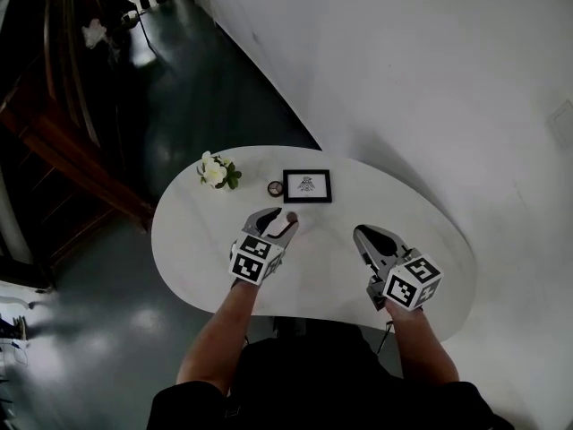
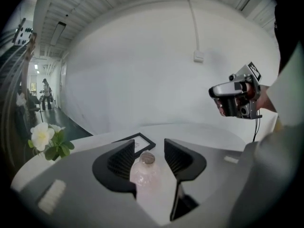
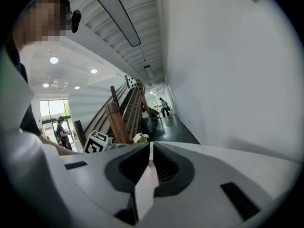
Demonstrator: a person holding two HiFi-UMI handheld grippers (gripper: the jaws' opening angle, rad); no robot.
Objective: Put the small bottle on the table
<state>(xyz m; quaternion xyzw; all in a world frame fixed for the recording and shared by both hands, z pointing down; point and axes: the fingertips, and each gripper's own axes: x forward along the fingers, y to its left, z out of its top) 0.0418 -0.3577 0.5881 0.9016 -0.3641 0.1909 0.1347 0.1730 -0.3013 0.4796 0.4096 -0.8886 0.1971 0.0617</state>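
The small translucent pale-pink bottle with a round brownish cap stands upright on the smooth white rounded surface, between the 2 fingers of the left gripper. In the left gripper view those dark ribbed fingers stand wide apart on either side of the bottle; whether the left one touches it cannot be told, and the right one is clear of it. The bottle's wall looks crinkled and glossy. The right gripper hovers over the surface well to the right of the bottle; in its own view its ribbed black fingers are together with only a thin slit between them and nothing held. Beyond the bottle lie a flat black-framed rectangular picture, a small dark round dish and a white flower with green leaves.
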